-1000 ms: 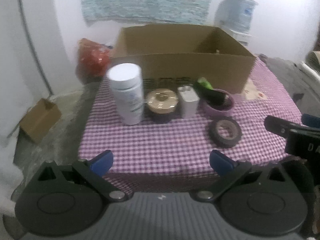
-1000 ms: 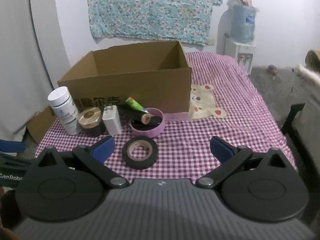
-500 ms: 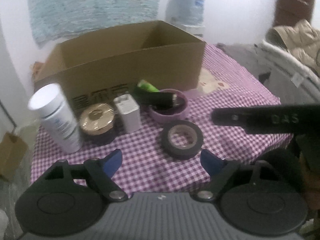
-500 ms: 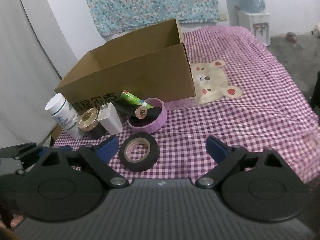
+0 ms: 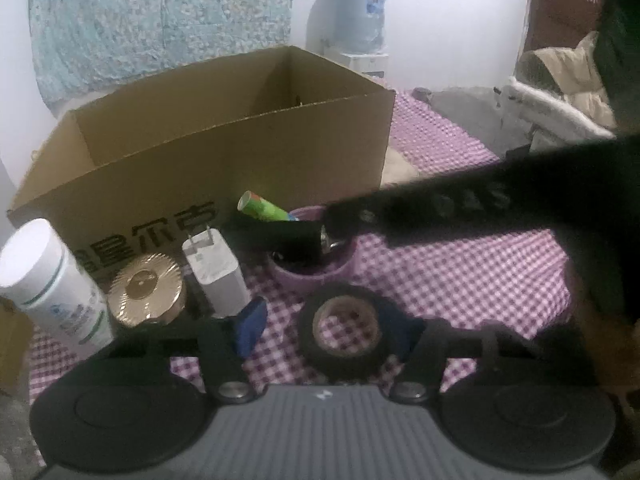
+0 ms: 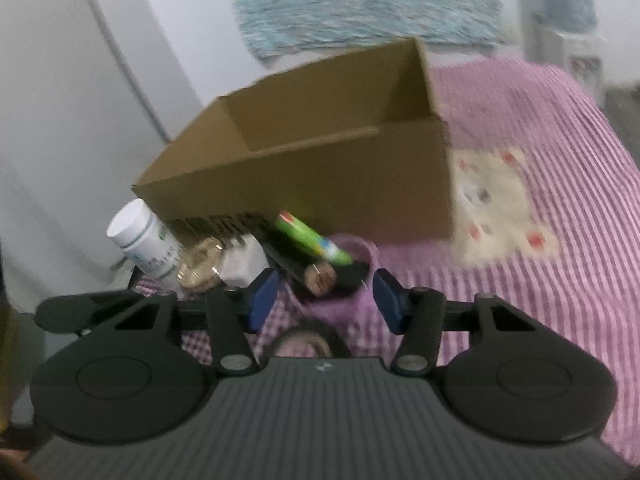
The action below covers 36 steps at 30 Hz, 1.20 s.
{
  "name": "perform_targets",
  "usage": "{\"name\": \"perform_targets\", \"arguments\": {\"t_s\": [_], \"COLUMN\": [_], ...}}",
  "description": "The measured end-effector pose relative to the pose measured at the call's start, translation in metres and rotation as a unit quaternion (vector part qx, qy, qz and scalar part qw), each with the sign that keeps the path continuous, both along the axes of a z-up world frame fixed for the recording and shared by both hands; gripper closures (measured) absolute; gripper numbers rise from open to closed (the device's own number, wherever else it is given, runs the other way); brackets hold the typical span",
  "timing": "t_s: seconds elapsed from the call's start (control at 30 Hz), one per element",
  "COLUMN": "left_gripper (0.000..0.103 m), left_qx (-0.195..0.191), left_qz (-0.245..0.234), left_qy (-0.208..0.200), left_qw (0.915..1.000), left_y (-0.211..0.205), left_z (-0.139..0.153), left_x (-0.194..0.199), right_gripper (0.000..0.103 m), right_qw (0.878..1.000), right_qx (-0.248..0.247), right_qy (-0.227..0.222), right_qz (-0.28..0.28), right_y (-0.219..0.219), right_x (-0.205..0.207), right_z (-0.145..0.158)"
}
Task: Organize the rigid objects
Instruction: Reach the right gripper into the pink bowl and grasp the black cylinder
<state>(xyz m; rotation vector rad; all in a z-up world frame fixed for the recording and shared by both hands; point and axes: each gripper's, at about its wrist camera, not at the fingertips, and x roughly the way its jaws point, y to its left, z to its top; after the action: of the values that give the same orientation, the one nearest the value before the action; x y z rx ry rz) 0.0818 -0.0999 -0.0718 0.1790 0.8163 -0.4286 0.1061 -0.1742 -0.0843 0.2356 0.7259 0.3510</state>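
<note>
An open cardboard box point(image 5: 224, 148) stands on the purple checked cloth. In front of it are a white bottle point(image 5: 52, 284), a gold-lidded jar point(image 5: 146, 290), a white charger plug point(image 5: 216, 268), a purple bowl point(image 5: 316, 270) holding a black torch point(image 5: 280, 236) and a green tube point(image 5: 266, 208), and a black tape roll point(image 5: 346, 326). My left gripper point(image 5: 328, 324) is open, its fingers on either side of the tape roll. My right gripper point(image 6: 326, 296) is open around the purple bowl point(image 6: 352, 276) and the torch end point(image 6: 320, 276); its body crosses the left wrist view point(image 5: 460, 204).
The cloth with a bear patch point(image 6: 496, 208) extends to the right of the box. A water dispenser point(image 5: 360, 28) stands behind by the wall, and a patterned blue cloth point(image 5: 160, 20) hangs there. A coat on a chair point(image 5: 560, 84) is at far right.
Both grippers have moved forward and down. The left now straddles the tape roll; the right has closed in on the purple bowl and narrowed its opening.
</note>
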Motion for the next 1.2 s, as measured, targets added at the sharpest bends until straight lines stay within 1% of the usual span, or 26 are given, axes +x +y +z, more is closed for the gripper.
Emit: {"name": "perform_targets", "arguments": {"t_s": [0.03,0.1,0.2,0.27,0.3,0.37,0.53,0.7,0.87,0.93,1.03,1.1,1.2], "left_gripper": [0.048,0.061,0.07,0.074,0.074,0.074,0.075,0.074,0.074,0.071,0.069,0.068,0.068], "left_qx": [-0.007,-0.016,-0.027,-0.033,-0.036,-0.039,-0.05,-0.061,-0.075,-0.076,-0.079,-0.076,-0.078], "left_qz": [0.001,0.005,0.008,0.009,0.008,0.008,0.007,-0.003,-0.021,-0.032,-0.044,-0.045,-0.044], "left_qy": [0.003,0.009,0.019,0.024,0.024,0.026,0.031,0.034,0.051,0.058,0.07,0.075,0.084], "left_qw": [1.0,0.9998,0.9994,0.9991,0.999,0.9989,0.9982,0.9975,0.9957,0.9949,0.9934,0.9932,0.9924], "left_y": [0.001,0.003,0.006,0.008,0.009,0.009,0.012,0.013,0.02,0.021,0.019,0.018,0.016], "left_z": [-0.001,-0.004,-0.008,-0.009,-0.01,-0.012,-0.013,-0.009,-0.004,-0.005,-0.008,-0.011,-0.016], "left_x": [0.002,0.009,0.015,0.018,0.019,0.021,0.023,0.018,0.002,-0.007,-0.016,-0.019,-0.019], "right_gripper": [0.056,0.058,0.062,0.068,0.069,0.076,0.082,0.082,0.082,0.082,0.082,0.082,0.08], "right_qw": [1.0,0.999,0.996,0.993,0.991,0.989,0.986,0.986,0.987,0.986,0.982,0.979,0.978], "right_qx": [-0.007,-0.027,-0.048,-0.066,-0.074,-0.079,-0.057,-0.021,0.014,0.03,0.058,0.076,0.096], "right_qy": [-0.002,0.002,0.021,0.036,0.043,0.058,0.09,0.119,0.138,0.148,0.17,0.181,0.184], "right_qz": [0.013,0.042,0.077,0.092,0.102,0.113,0.13,0.113,0.086,0.075,0.058,0.047,0.033], "right_y": [0.002,0.01,0.022,0.029,0.032,0.037,0.038,0.024,0.006,-0.001,-0.007,-0.01,-0.012], "right_x": [0.006,0.022,0.041,0.051,0.056,0.063,0.068,0.061,0.036,0.022,0.002,-0.004,-0.004], "right_z": [0.003,0.005,0.004,0.0,-0.001,-0.005,-0.006,-0.005,-0.005,-0.01,-0.024,-0.033,-0.035]}}
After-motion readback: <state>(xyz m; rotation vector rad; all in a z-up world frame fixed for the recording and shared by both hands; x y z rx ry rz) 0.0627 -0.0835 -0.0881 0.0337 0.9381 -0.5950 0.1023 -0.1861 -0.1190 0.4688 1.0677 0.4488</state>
